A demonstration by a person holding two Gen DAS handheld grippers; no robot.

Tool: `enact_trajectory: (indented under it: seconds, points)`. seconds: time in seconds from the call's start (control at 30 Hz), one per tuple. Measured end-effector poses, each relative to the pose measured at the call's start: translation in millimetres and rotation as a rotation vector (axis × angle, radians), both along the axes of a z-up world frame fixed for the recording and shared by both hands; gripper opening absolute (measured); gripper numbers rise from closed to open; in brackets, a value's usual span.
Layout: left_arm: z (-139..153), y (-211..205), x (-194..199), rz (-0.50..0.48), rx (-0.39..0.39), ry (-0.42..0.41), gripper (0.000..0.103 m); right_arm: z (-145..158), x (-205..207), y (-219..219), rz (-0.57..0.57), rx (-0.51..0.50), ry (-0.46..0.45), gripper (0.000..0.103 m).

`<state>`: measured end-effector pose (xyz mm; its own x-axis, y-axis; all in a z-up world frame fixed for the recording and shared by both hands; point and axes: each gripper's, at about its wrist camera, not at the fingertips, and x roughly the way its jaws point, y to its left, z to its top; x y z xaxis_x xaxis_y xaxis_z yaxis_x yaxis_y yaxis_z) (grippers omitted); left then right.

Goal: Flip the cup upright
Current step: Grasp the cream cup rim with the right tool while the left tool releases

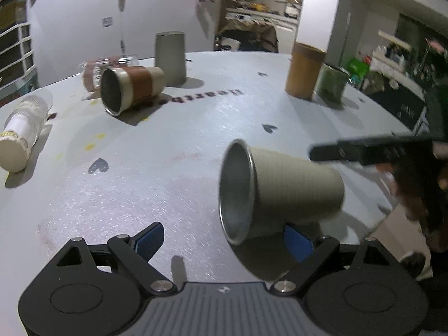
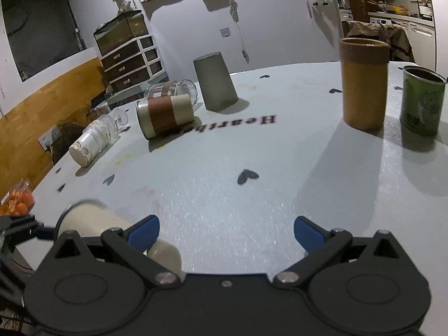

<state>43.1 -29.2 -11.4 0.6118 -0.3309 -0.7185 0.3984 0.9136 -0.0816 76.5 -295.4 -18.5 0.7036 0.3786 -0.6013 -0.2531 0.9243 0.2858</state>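
Note:
A ribbed beige cup (image 1: 288, 187) lies on its side on the white table (image 1: 173, 145), its mouth facing left, just in front of my left gripper's right finger. My left gripper (image 1: 224, 238) is open, and the cup sits to the right of the gap between its fingers. In the right wrist view the same cup (image 2: 92, 218) is blurred at the lower left, partly behind my right gripper's left finger. My right gripper (image 2: 226, 231) is open and empty over the table, and its dark body shows in the left wrist view (image 1: 372, 148) just beyond the cup.
A brown-banded cup (image 2: 165, 116), a clear glass (image 2: 170, 89) and a stack of paper cups (image 2: 92, 141) lie on their sides at the left. A grey cup (image 2: 214, 82) stands upside down at the back. A tan canister (image 2: 364, 84) and a green tin (image 2: 422, 102) stand at the right.

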Motion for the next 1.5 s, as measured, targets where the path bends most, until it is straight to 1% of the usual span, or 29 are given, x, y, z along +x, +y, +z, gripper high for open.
enact_trajectory:
  seconds: [0.13, 0.27, 0.43, 0.5, 0.6, 0.73, 0.83, 0.9, 1.03, 1.13, 1.17, 1.2, 1.3, 1.4, 1.5]
  points:
    - [-2.6, 11.7, 9.5, 0.063, -0.036, -0.009, 0.092, -0.1, -16.0, 4.2, 0.030, 0.021, -0.009, 0.103]
    - [-2.7, 22.1, 14.9, 0.117, -0.094, -0.009, 0.092, -1.5, -29.9, 9.2, 0.069, 0.048, -0.006, 0.103]
    - [-0.8, 28.6, 10.3, 0.132, -0.188, -0.018, 0.092, -0.3, -31.1, 11.9, 0.076, 0.061, 0.002, 0.103]
    - [1.0, 29.2, 6.1, 0.135, -0.222, -0.029, 0.092, 3.1, -25.4, 10.7, 0.086, 0.096, 0.019, 0.103]
    - [3.3, 28.3, -0.3, 0.142, -0.259, -0.046, 0.092, 13.9, -7.5, 12.9, 0.116, 0.162, 0.066, 0.103]
    - [1.9, 27.0, -5.9, 0.141, -0.320, -0.040, 0.092, 27.2, 23.5, 28.6, 0.140, 0.207, 0.156, 0.103]
    - [-1.4, 25.5, -7.0, 0.140, -0.352, -0.028, 0.092, 31.7, 43.5, 49.2, 0.183, 0.183, 0.219, 0.103]
    - [-3.2, 23.8, -6.7, 0.137, -0.362, -0.020, 0.092, 29.6, 55.1, 61.5, 0.214, 0.177, 0.272, 0.101]
    - [-5.0, 21.6, -7.9, 0.124, -0.370, -0.014, 0.092, 20.9, 69.9, 77.8, 0.224, 0.151, 0.355, 0.097]
    - [-5.6, 21.4, -8.4, 0.102, -0.387, -0.014, 0.091, 14.5, 75.8, 83.7, 0.239, 0.164, 0.391, 0.092]
    - [-5.4, 21.2, -8.4, 0.096, -0.395, -0.013, 0.091, 14.3, 76.0, 84.2, 0.245, 0.170, 0.397, 0.087]
    - [-5.5, 20.6, -8.8, 0.092, -0.400, -0.013, 0.091, 15.0, 75.0, 84.1, 0.245, 0.170, 0.390, 0.078]
    - [-4.4, 17.3, -9.5, 0.073, -0.408, -0.018, 0.086, 24.1, 65.8, 82.2, 0.248, 0.149, 0.333, 0.077]
    - [-3.7, 12.4, -10.2, 0.058, -0.403, -0.027, 0.082, 39.3, 47.3, 79.8, 0.253, 0.108, 0.226, 0.077]
    - [-2.8, 5.4, -10.4, 0.050, -0.389, -0.045, 0.079, 52.5, 29.8, 76.4, 0.268, 0.085, 0.140, 0.077]
